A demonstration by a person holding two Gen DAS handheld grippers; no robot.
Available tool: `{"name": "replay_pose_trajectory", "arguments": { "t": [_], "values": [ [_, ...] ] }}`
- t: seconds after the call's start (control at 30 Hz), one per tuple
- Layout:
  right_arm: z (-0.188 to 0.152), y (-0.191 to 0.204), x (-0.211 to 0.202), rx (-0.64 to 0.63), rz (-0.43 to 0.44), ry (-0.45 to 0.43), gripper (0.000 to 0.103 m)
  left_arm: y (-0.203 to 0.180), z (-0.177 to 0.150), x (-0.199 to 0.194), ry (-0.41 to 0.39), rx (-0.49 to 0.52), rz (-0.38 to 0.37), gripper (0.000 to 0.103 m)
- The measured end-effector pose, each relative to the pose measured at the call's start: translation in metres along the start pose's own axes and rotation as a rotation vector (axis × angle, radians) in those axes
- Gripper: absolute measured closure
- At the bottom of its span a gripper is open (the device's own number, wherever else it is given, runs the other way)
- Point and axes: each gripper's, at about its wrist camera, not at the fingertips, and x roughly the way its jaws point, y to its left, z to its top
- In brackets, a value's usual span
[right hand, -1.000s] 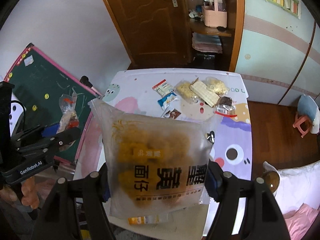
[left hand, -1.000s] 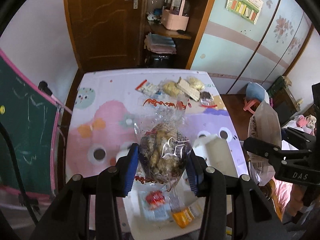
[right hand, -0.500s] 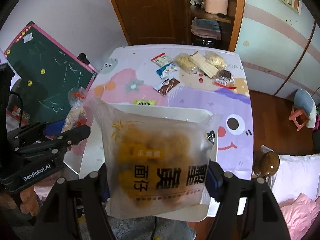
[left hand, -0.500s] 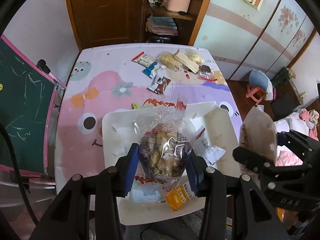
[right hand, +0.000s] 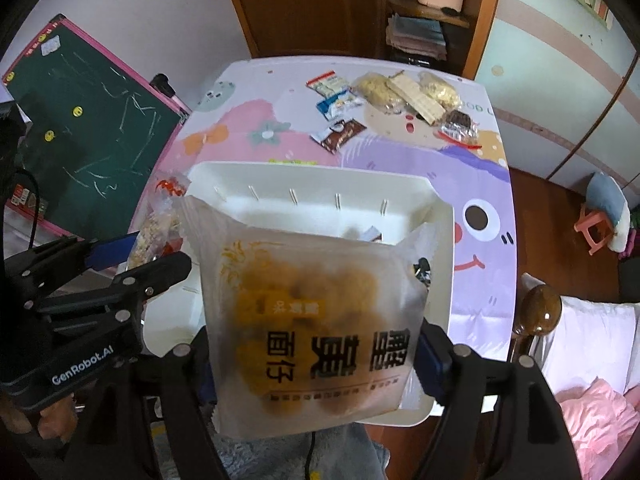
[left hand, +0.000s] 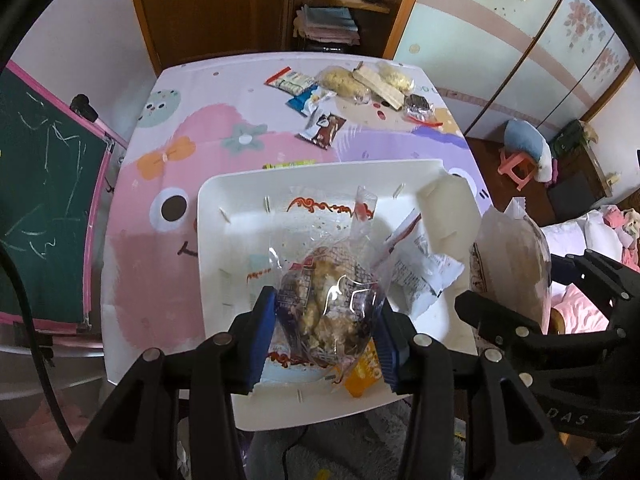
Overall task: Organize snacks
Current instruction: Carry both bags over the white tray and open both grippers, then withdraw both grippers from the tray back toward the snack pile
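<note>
**Two bags poised above the white tray**

Start at the left: the green chalkboard (right hand: 92, 120) with its pink frame leans by the table, and the left gripper (left hand: 326, 336), lettered "GenRobot.AI" on its body in the right wrist view, pinches a clear bag of pale brown snack pieces (left hand: 328, 304) between its blue pads — a narrow grip, pads pressing the plastic. That bag hangs over the near part of the white tray (left hand: 224, 200), where a white wrapper (left hand: 424, 276) and an orange packet (left hand: 366, 372) already lie.

On to the table (left hand: 168, 128), its cover printed with pink and purple cartoon faces. At its far end more packets are scattered, among them a brown one (left hand: 326, 130). Behind stand a wooden door and shelves with a pink basket.

Right side now — the right gripper (right hand: 316, 354) has a frosted white bag (right hand: 312, 320) between wide-set jaws that are opening. Large black Chinese characters run across it, upside down to the camera. A second ago the tray sat low in both views; now both bags hang right over it.
</note>
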Motion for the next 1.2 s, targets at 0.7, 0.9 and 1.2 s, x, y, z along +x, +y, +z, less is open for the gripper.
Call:
{"name": "replay_pose_trajectory", "arguments": {
  "t": [0.7, 0.9, 1.2],
  "values": [
    [-0.005, -0.004, -0.009, 0.085, 0.004, -0.034, 0.011, 0.029, -0.012, -0.01, -0.019, -0.138, -0.029, 0.016],
    [-0.007, -0.005, -0.011, 0.088, 0.015, -0.037, 0.011, 0.026, -0.014, -0.015, -0.024, -0.136, -0.023, 0.016],
    [-0.01, -0.01, -0.02, 0.086, 0.025, -0.056, 0.011, 0.021, -0.014, -0.024, -0.041, -0.125, -0.015, 0.016]
  ]
}}
